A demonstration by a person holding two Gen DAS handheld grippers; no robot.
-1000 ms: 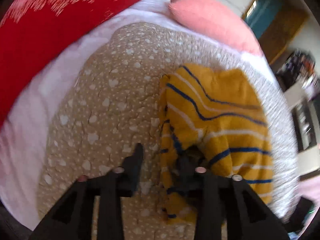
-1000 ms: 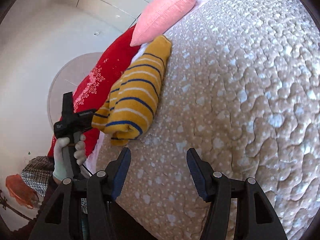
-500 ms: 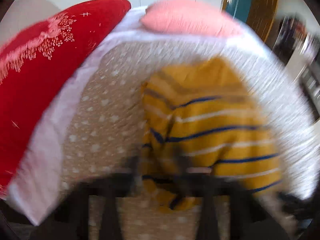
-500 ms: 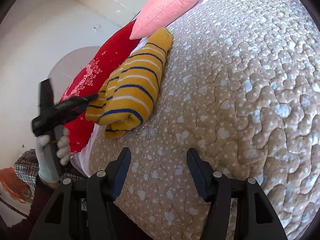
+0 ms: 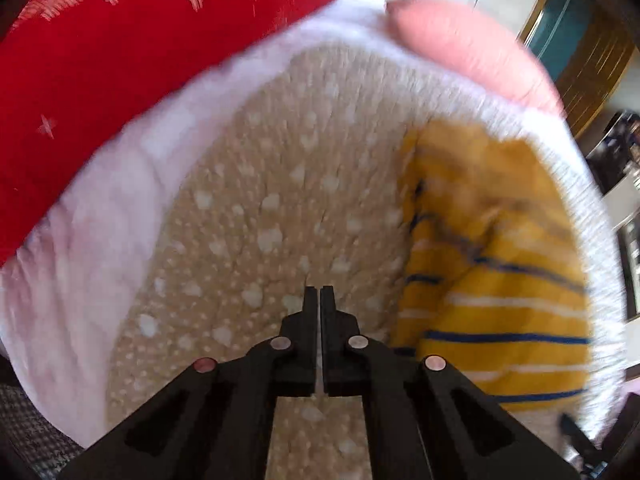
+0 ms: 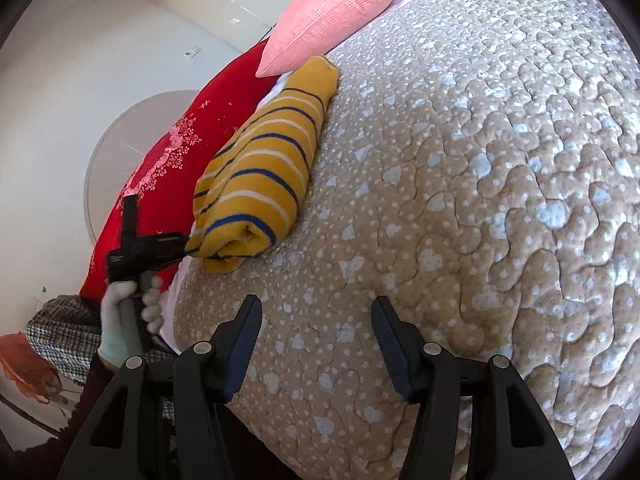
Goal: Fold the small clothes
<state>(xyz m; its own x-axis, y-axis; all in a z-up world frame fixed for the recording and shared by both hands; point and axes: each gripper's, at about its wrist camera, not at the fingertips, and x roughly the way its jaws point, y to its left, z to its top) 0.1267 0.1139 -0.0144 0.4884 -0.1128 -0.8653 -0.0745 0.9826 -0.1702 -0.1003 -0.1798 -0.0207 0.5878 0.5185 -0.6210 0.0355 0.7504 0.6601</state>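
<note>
A folded yellow garment with blue and white stripes [image 6: 264,176] lies on the tan quilt [image 6: 480,184] near the bed's left edge; it also shows blurred in the left wrist view [image 5: 492,280]. My left gripper [image 5: 319,300] is shut and empty, its fingers pressed together over the quilt, left of the garment. In the right wrist view the left gripper [image 6: 176,246] sits right at the garment's near end. My right gripper [image 6: 316,320] is open and empty over the quilt, in front of the garment.
A pink pillow [image 6: 332,12] and a red blanket [image 6: 168,152] lie along the far side of the bed, with a white sheet [image 5: 120,208] between the red blanket and the quilt. Furniture [image 5: 592,40] stands beyond the bed.
My left gripper has let go of the garment, shut, and swung left, now over bare quilt. The garment lies folded on the quilt. The right gripper has barely moved.
</note>
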